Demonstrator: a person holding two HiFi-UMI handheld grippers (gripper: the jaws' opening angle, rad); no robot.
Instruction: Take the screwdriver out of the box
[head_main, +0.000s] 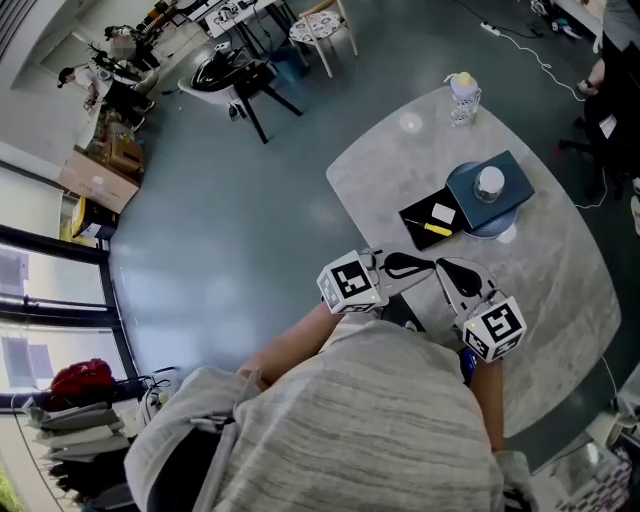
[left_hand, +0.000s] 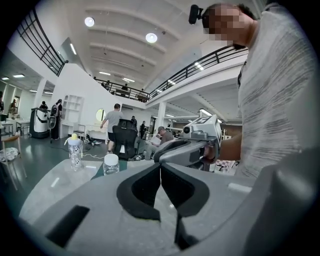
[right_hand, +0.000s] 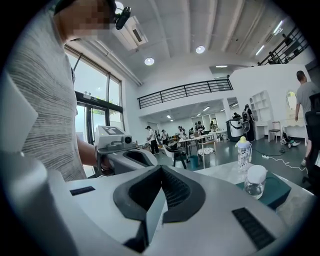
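In the head view a flat black box (head_main: 417, 215) lies open on the round grey table (head_main: 560, 280). A yellow screwdriver (head_main: 437, 229) rests inside it beside a white piece (head_main: 443, 212). My left gripper (head_main: 425, 266) and right gripper (head_main: 447, 268) hover side by side just in front of the box, tips nearly touching each other. Both are shut with nothing between the jaws. In the left gripper view the left gripper (left_hand: 161, 172) has its pads pressed together; the right gripper (right_hand: 158, 175) looks the same in its own view. Neither gripper view shows the box.
A blue book-like block (head_main: 505, 195) with a white-lidded jar (head_main: 489, 182) on top sits right of the box. A yellow-capped bottle (head_main: 462, 95) stands at the table's far edge. A black chair (head_main: 250, 85) and white stool (head_main: 325, 28) stand on the floor beyond.
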